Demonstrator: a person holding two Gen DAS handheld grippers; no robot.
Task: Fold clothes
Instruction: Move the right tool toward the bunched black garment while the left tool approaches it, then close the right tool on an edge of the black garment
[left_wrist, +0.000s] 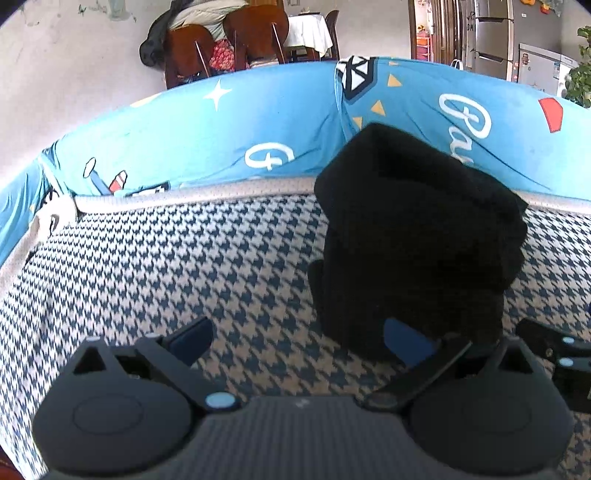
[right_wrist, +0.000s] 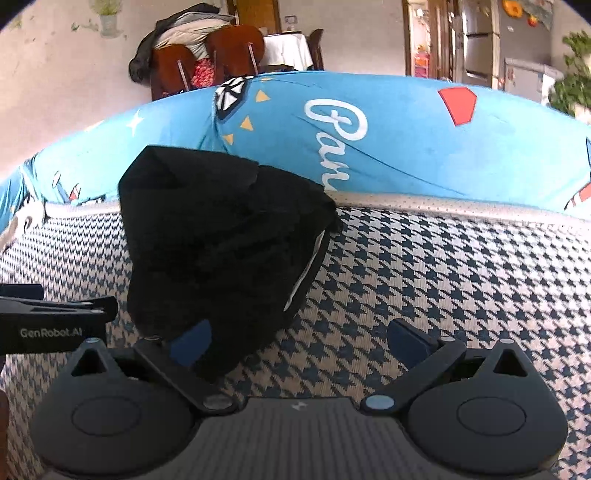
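A folded black garment (left_wrist: 417, 236) lies in a thick bundle on the houndstooth mat (left_wrist: 184, 266). In the left wrist view it sits right of centre, its near edge against my left gripper's right blue pad. My left gripper (left_wrist: 299, 339) is open, nothing between its fingers. In the right wrist view the same black garment (right_wrist: 221, 247) lies left of centre, overlapping the left blue pad of my right gripper (right_wrist: 299, 341), which is open too. The left gripper's body (right_wrist: 55, 321) shows at that view's left edge.
Behind the houndstooth mat (right_wrist: 461, 280) runs a blue printed cushion (left_wrist: 221, 129) with white lettering, also the blue cushion (right_wrist: 388, 147) in the right view. Beyond it stand wooden chairs (left_wrist: 229, 44) piled with clothes, a covered table, a fridge (left_wrist: 495, 37) and a plant.
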